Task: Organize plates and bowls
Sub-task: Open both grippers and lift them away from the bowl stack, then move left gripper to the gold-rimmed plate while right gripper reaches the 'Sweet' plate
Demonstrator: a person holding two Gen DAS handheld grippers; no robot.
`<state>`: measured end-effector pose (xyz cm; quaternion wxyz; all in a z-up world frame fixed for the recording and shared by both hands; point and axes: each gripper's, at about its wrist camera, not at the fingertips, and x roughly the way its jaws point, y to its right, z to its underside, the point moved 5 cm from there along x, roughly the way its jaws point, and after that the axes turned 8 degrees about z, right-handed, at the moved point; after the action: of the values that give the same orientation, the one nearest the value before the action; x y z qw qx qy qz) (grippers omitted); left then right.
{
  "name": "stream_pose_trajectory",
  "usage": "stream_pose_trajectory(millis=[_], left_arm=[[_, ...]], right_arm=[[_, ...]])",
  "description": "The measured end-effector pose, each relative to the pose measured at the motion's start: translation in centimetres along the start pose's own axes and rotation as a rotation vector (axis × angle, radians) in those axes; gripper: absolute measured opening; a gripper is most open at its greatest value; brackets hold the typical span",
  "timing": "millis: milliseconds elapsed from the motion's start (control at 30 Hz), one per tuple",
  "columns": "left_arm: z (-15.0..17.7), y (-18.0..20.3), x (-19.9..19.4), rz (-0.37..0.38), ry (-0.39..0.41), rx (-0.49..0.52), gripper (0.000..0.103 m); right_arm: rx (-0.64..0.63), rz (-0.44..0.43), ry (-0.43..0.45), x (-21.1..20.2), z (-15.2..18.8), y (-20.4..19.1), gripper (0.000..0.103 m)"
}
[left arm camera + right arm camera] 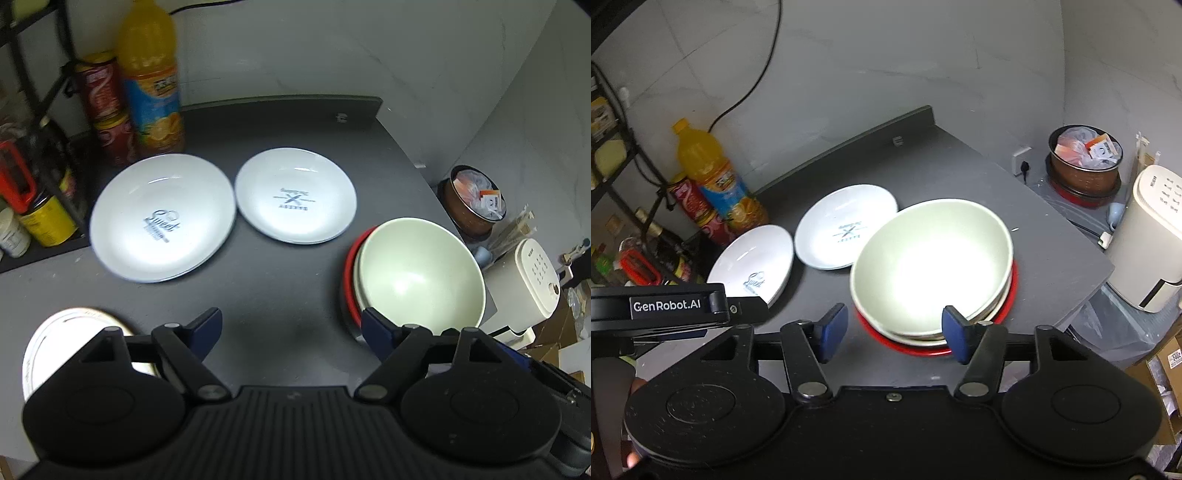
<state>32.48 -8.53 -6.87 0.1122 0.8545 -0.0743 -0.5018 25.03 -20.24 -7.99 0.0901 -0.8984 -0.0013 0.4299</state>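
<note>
**Bowls are stacked, plates still sitting loose — who's grabbing what?**

So both tools are hanging over the dark tabletop (pixel 295 288) with nothing in them. The left tool (pixel 291 328) is standing spread wide, just bare tabletop showing between its pads. The right tool (pixel 894 332) is also spread, a bit narrower, and its pads aren't pressing on anything, though the near rim of the bowl stack is sitting right by its right-hand pad.

The bowl stack (pixel 932 258), a pale green bowl nested in others with a red one at the bottom, is lying straight ahead of the right tool, basically touching distance. From the left tool it's off to the right. The two white plates, the "Sweet" plate (pixel 162 218) and the crossed-logo plate (pixel 295 195), are sitting side by side, rims nearly touching, ahead of the left tool and further back. I'm guessing the left hand is the better bet for those.

Fun bit: only the left wrist view is showing another white plate (pixel 55 343) down by its left finger. The right view is catching the left tool's body instead.
</note>
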Motion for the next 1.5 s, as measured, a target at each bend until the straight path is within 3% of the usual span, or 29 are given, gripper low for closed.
stream_pose_trajectory(millis=[400, 567, 1500], left_arm=[[2.3, -4.2, -3.1, -0.021, 0.029, -0.049, 0.086], [2.9, -6.8, -4.1, -0.033, 0.047, -0.118, 0.088], [8.9, -16.6, -7.9, -0.144, 0.062, -0.323, 0.088]], right_arm=[[-0.042, -0.064, -0.01, -1.0, 1.2, -3.2, 0.073], [-0.067, -0.102, -0.019, -1.2, 1.7, -4.7, 0.085], [-0.309, -0.224, -0.091, -0.6, 4.2, -13.9, 0.098]])
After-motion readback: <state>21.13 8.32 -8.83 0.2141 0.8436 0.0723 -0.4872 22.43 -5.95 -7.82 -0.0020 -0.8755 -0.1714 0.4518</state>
